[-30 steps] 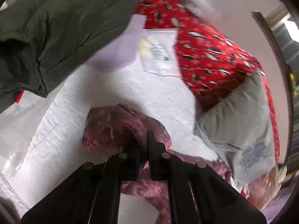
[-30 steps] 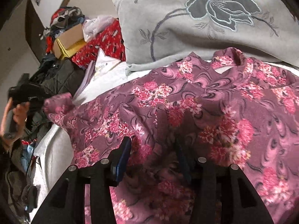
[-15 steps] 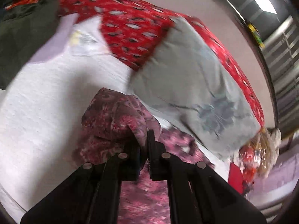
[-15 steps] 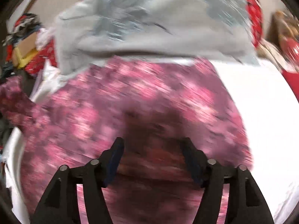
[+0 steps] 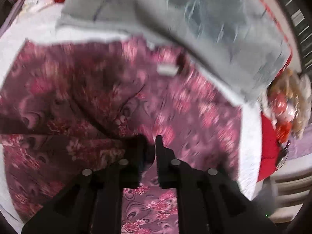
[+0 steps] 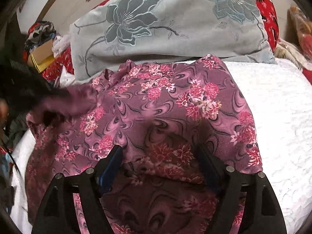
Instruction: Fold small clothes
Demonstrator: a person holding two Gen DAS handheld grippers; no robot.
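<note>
A mauve garment with pink flowers point(image 6: 165, 101) lies spread on the white quilt point(image 6: 273, 107), its neck toward the grey pillow. In the left wrist view the same garment point(image 5: 195, 107) fills the middle, blurred by motion. My left gripper point(image 5: 152, 142) hovers over it, its jaws only a sliver apart and starting to open, a fold of the fabric still caught between them. That lifted sleeve point(image 6: 74, 101) shows as a blur at the left of the right wrist view. My right gripper point(image 6: 159, 156) is over the garment's lower part, jaws wide and still opening, pinching nothing.
A grey pillow with embroidered flowers point(image 6: 165, 29) lies just behind the garment, on red patterned bedding point(image 6: 267, 9). Clothes and a cardboard box point(image 6: 41, 52) are piled at the far left. Wrapped packages point(image 5: 286, 107) sit by the bed's right side.
My left gripper has carried the sleeve fold across from the dark clothes side until it is over the garment's body. My right gripper's jaws have widened off the fabric and its view has steadied.
</note>
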